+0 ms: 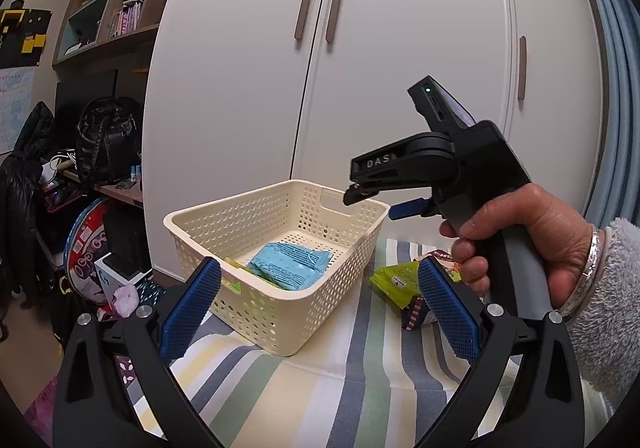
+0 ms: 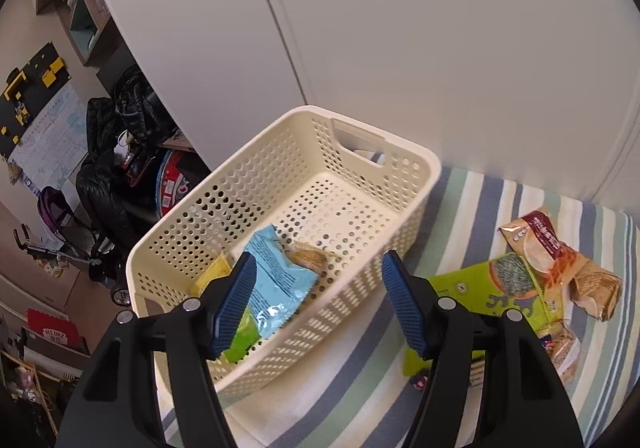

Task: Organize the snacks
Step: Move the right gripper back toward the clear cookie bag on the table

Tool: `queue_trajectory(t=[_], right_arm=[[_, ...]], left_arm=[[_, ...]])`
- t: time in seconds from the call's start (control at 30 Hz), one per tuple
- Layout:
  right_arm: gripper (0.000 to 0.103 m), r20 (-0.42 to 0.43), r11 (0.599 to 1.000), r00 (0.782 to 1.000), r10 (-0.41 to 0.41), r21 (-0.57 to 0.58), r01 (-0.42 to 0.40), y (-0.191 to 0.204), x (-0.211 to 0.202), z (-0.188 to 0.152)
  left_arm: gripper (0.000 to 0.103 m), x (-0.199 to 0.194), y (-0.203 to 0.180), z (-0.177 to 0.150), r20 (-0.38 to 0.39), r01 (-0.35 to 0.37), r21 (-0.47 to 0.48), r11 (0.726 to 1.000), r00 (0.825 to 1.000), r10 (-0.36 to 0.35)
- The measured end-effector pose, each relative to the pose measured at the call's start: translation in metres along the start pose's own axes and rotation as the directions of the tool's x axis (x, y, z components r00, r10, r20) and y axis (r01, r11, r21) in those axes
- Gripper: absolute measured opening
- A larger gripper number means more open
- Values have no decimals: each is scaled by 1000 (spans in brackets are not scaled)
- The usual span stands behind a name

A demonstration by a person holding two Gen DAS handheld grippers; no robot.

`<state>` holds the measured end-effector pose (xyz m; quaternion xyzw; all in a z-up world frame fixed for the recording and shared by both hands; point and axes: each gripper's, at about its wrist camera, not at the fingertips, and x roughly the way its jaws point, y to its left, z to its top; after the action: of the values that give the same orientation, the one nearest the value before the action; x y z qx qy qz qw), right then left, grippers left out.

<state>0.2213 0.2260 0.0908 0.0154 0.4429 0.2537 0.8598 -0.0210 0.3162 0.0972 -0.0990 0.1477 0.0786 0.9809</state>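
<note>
A cream basket (image 2: 404, 152) is seen on a striped cloth (image 2: 352, 380) covering the surface, in front of white cupboard doors (image 1: 360, 48). Inside the basket a blue packet (image 2: 276, 280) is lying, with a yellow packet (image 2: 210, 274) and a green packet (image 2: 244, 336) beside it at the near end; a tan snack (image 2: 310, 258) is partly hidden behind the blue one. Outside the basket, to its right, a green packet (image 2: 492, 288) and a brown-and-red packet (image 2: 560, 260) are left on the cloth, just beside each other.

The left gripper (image 1: 318, 312) is held in front of the basket with its jaws wide and nothing between them. The right gripper (image 2: 318, 308) is held above the basket's near right wall, its jaws also spread wide and empty. In the left wrist view it is gripped by a hand (image 1: 524, 240) in a fleecy sleeve (image 1: 604, 308), over the basket's far right corner.
</note>
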Motion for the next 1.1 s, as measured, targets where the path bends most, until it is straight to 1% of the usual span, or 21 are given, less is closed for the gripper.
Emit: queue_trajectory(t=[0.17, 0.33, 0.43, 0.53, 0.67, 0.83, 0.93, 1.1], right_arm=[[65, 6, 997, 999, -36, 70, 35, -37, -14, -12], [66, 10, 991, 997, -72, 111, 71, -65, -28, -25], [68, 13, 984, 995, -103, 151, 100, -85, -37, -36], [69, 9, 972, 992, -130, 196, 125, -108, -45, -50], [69, -6, 949, 985, -171, 267, 167, -139, -55, -69], [69, -29, 908, 976, -214, 363, 210, -172, -61, -93], [69, -46, 883, 975, -216, 417, 215, -187, -60, -104], [69, -55, 840, 982, -179, 511, 181, -205, -51, -116]], left_arm=[[100, 1, -3, -1, -7, 1, 11, 1000, 1000, -1], [100, 2, -5, -1, -14, 6, 22, 1000, 1000, -6], [100, 2, -6, -2, -18, 7, 29, 1000, 1000, -7], [100, 2, -7, -2, -22, 8, 38, 999, 1000, -7], [100, 4, -9, -2, -26, 7, 50, 999, 1000, -6], [100, 6, -12, -3, -34, 1, 66, 998, 999, 2], [100, 7, -15, -3, -37, -7, 82, 997, 999, 10], [100, 7, -18, -4, -35, -10, 99, 995, 999, 14]])
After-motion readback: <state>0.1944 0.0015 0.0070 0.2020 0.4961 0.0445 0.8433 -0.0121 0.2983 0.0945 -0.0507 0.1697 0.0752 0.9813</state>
